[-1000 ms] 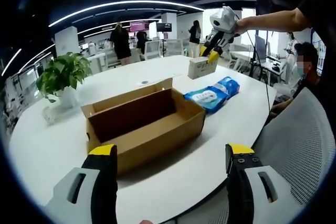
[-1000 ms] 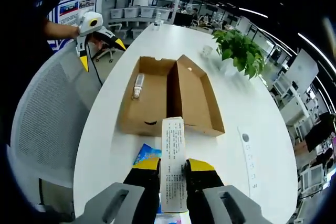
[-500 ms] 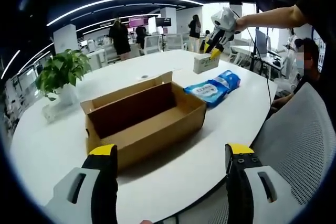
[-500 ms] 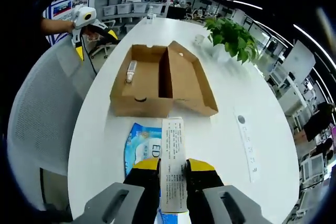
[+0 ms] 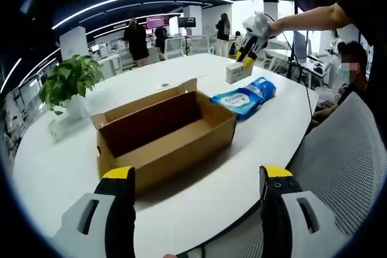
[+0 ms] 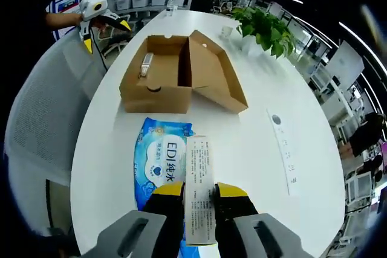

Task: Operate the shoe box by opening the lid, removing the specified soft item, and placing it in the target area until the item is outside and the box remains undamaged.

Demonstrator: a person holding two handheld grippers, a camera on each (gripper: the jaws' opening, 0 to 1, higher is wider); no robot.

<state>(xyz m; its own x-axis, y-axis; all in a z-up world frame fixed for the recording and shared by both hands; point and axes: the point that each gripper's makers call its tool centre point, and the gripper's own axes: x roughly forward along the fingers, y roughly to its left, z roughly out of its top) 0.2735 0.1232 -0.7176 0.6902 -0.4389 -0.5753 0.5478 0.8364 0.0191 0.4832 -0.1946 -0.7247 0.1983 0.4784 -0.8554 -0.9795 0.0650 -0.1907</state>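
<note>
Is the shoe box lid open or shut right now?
Open. The shoe box has its lid folded back flat on the table, exposing the interior.

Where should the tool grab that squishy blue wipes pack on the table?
Probably across the narrow width of the blue wipes pack, coming straight down from above. It lies flat on the white table, apart from the open shoe box, so both long edges look free. The left tool is open; the right tool already holds a small white box.
</note>
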